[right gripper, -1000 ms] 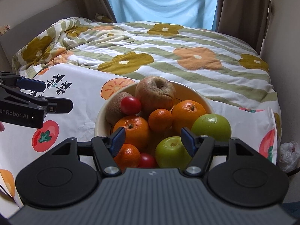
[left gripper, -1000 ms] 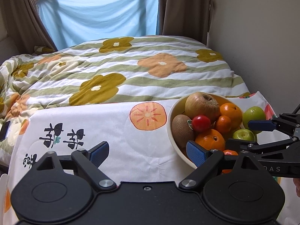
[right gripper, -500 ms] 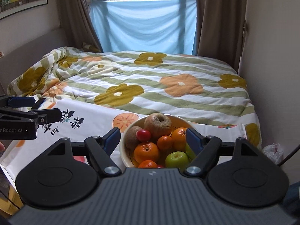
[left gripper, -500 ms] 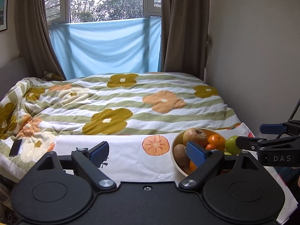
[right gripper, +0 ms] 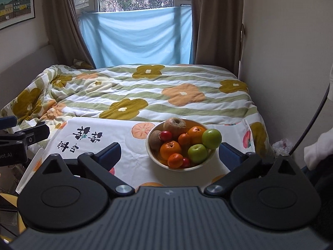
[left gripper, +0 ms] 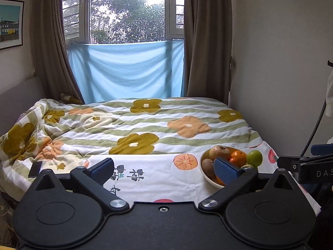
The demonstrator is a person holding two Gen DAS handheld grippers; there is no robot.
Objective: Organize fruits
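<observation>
Hovering wide open and empty after spreading, left tongs (left gripper: 164, 169) and right tongs (right gripper: 169, 153) frame the heaped cream ceramic fruit bowl (right gripper: 155, 155), lower centre on the fruit-print cloth (right gripper: 129, 145). Risk: perched green apple (right gripper: 211, 139) rolling off if nudged. Floral duvet (right gripper: 166, 87) behind; nothing blocks.

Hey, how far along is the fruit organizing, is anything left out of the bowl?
Looks essentially done: the fruit sits piled in the bowl, including the green apples, oranges and kiwi, and no loose fruit shows on the printed cloth. Nothing is in hand: the left gripper and right gripper have just been opening, with nothing gripped. Nothing visible remains.
</observation>
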